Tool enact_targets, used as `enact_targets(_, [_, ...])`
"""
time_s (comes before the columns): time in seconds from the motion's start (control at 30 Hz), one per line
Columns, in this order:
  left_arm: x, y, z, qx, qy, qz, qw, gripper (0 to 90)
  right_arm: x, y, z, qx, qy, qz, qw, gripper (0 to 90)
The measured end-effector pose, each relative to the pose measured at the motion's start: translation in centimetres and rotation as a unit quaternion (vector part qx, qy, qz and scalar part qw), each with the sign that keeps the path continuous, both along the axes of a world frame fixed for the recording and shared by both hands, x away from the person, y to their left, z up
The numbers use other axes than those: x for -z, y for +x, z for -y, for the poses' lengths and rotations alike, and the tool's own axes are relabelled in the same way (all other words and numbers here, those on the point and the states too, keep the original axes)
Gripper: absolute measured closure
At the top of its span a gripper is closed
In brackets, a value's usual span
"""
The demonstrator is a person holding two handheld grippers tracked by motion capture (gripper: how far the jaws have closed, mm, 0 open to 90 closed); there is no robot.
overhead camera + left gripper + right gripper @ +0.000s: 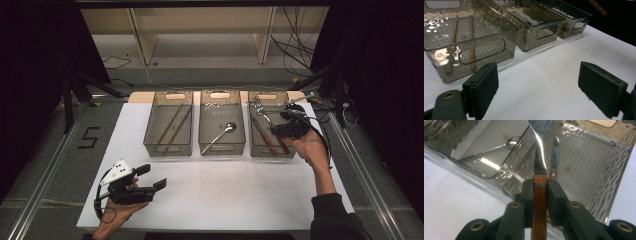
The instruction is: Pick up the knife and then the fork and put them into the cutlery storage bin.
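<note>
My right gripper (pixel 278 131) (pixel 539 187) is shut on the wooden handle of a fork (pixel 261 111) (pixel 539 157). The fork hangs over the right clear bin (pixel 260 152) (pixel 584 165), tines pointing away toward its far end. Inside that bin lies another wood-handled utensil (pixel 261 132) (pixel 554 155), which looks like a knife. My left gripper (pixel 152 176) (pixel 546 87) rests low over the white table (pixel 225 195) near its front left corner. Its jaws stand wide open with nothing between them.
Three clear bins stand in a row at the table's far side. The left bin (pixel 168 150) (pixel 484 50) holds two chopsticks (pixel 172 124) (pixel 471 32). The middle bin (pixel 221 149) (pixel 544 32) holds a spoon (pixel 220 134) (pixel 509 143). Cables and shelf legs lie beyond the table.
</note>
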State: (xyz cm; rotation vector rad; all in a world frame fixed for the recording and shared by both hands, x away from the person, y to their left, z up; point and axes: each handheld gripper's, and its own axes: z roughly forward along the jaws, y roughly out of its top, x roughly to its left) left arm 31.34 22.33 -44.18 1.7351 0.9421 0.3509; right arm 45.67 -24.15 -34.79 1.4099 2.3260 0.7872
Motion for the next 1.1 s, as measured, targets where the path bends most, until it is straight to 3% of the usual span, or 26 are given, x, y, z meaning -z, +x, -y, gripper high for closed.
enact_targets(0.67, [0.0, 0.0, 0.0, 0.001, -0.001, 0.000, 1.0000, 16.2, 0.1, 3.5, 0.0, 0.036, 0.004, -0.005, 0.9993, 77.6])
enact_targets(1.1, [0.0, 0.0, -0.1, 0.001, -0.001, 0.001, 1.0000, 16.3, 1.4, 5.6, 1.0, 0.059, 0.006, -0.013, 0.9981, 77.5])
